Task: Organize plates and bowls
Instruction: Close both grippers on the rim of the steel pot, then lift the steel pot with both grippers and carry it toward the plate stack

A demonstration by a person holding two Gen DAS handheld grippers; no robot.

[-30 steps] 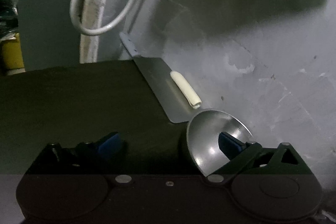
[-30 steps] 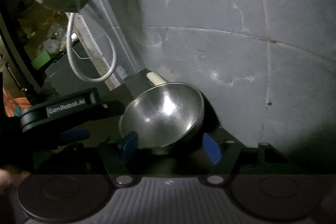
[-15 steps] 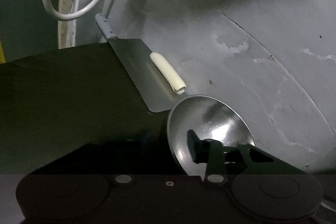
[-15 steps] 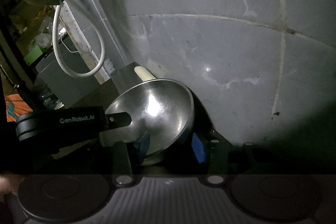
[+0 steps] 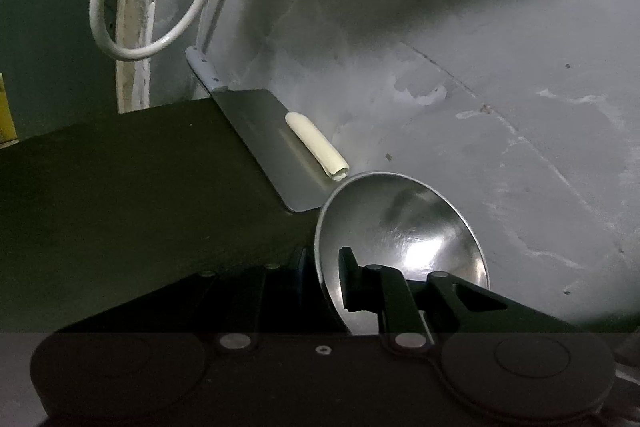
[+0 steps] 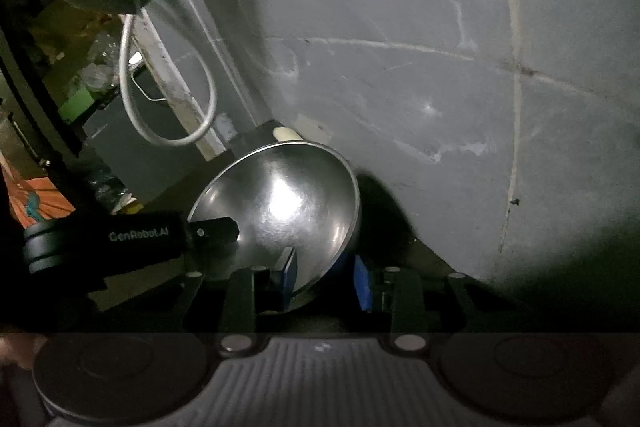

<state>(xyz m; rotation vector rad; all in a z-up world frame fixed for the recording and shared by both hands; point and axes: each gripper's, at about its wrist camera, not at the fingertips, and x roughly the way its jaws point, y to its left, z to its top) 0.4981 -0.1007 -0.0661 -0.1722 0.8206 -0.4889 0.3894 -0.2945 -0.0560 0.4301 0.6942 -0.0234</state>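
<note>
Left gripper [image 5: 322,279]: its fingers, spread wide a second ago, are now clamping the near rim of the steel bowl [image 5: 400,227], one finger inside, one outside. The bowl is sitting tilted at the table's [image 5: 120,195] far right edge, against the wall. Right gripper [image 6: 326,281]: fingers are closing astride the same bowl's rim; pad contact unclear. Judgement: a two-handed lift is being prepared.

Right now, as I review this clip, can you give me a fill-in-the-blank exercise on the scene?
The left gripper is shut on the steel bowl's ___. Inside, the bowl is ___. The cream roll lies on the cleaver's ___.
Missing words: rim; empty; blade.
</note>
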